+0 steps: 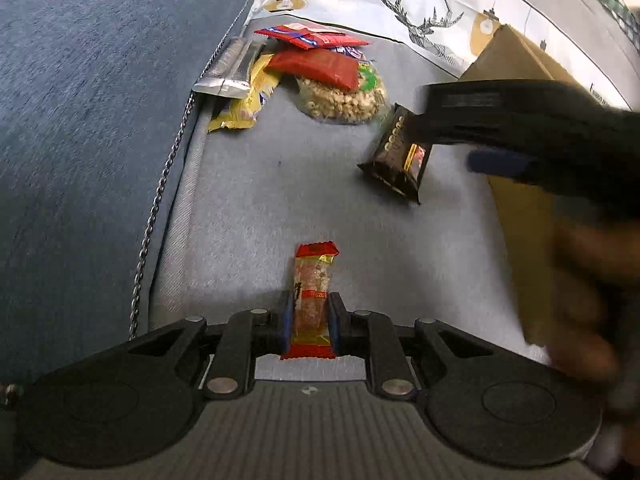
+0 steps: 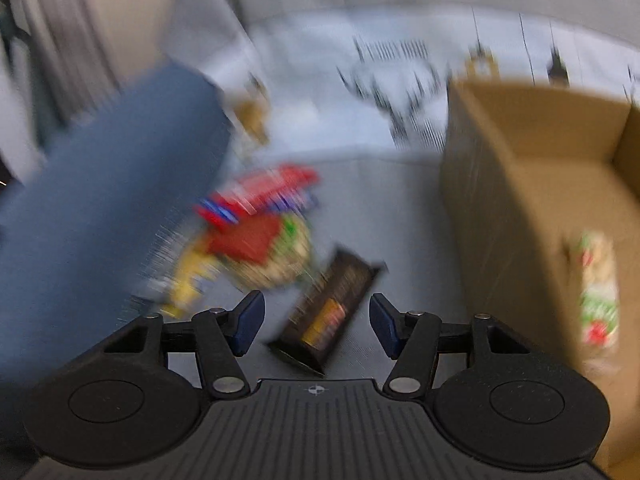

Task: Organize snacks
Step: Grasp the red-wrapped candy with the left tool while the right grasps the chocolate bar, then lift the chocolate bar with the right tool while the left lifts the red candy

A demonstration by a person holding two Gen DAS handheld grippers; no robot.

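1. Clamped between the blue pads of the left gripper [image 1: 310, 326]: a slim red-and-gold snack bar [image 1: 313, 300], glossy crinkled wrapper with a clear middle window, its long axis running away from the camera above the grey sofa cushion [image 1: 256, 200].
2. Lying flat on the same woven grey cushion, further out and toward the box: a dark brown oblong snack packet [image 1: 394, 152] [image 2: 328, 316] with gold print and crimped ends, tilted diagonally.
3. Straddling that dark packet, pads standing wide on either side and apart from it, gripping nothing: the right gripper [image 2: 316, 322], black plastic with blue pads, blurred in both views.
4. Heaped near the cushion's far edge, against the backrest seam: two red foil packets [image 1: 316, 50], a clear round bag of pale puffed pieces [image 1: 344, 100], a yellow sachet [image 1: 250, 100] and a silver wrapped bar [image 1: 232, 70], overlapping one another.
5. Standing at the cushion's right side: an open cardboard box [image 2: 520, 184], matte brown, straight walls, with a pale red-and-green wrapped snack [image 2: 598, 300] lying inside on its floor.
6. Along the cushion's left edge: a metal chain [image 1: 160, 196] beside blue textured upholstery [image 1: 88, 120].
7. Behind the heap: a white printed cloth [image 1: 420, 4] with a line-drawn stag head.
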